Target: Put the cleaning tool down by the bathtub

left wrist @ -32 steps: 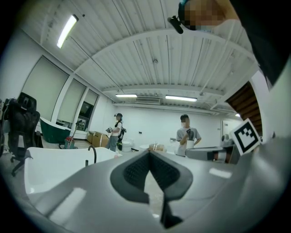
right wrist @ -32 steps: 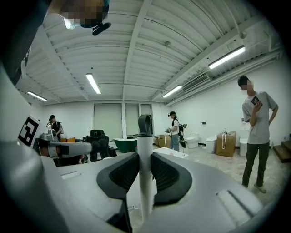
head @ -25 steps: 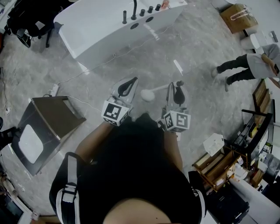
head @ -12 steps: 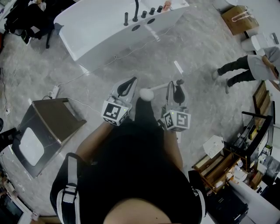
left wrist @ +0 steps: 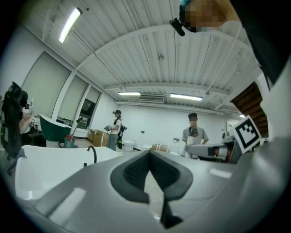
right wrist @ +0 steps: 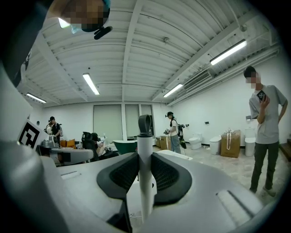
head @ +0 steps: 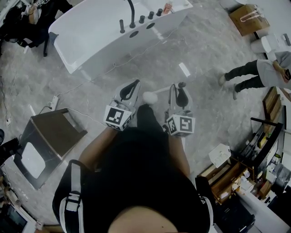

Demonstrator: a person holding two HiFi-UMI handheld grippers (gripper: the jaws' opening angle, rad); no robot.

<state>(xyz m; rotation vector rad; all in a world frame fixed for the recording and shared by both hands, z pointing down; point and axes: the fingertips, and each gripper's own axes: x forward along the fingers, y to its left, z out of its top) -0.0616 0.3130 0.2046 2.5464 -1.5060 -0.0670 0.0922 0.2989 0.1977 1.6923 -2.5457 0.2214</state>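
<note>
The cleaning tool (head: pixel 157 94) is a white stick with a round white head at its left end and a dark loop at the other. In the right gripper view its handle (right wrist: pixel 145 177) stands upright between the jaws. My right gripper (head: pixel 178 91) (right wrist: pixel 144 157) is shut on that handle. To the left of the tool's head, my left gripper (head: pixel 130 88) (left wrist: pixel 150 155) is shut with nothing in it. The white bathtub (head: pixel 97 34) (left wrist: pixel 50 166) with a black faucet (head: pixel 132 11) lies ahead, up and to the left. Both grippers hang over the grey floor, apart from the tub.
A brown side table (head: pixel 57 129) stands at the left, with a power strip (head: pixel 53 101) and a cable running toward the tub. A person (head: pixel 257 73) stands at the right. A cardboard box (head: pixel 248 18) and cluttered shelves (head: pixel 245 168) line the right side.
Both grippers have moved forward with the person toward the bathtub. The side table has slipped back in the view. The right gripper still holds the tool.
</note>
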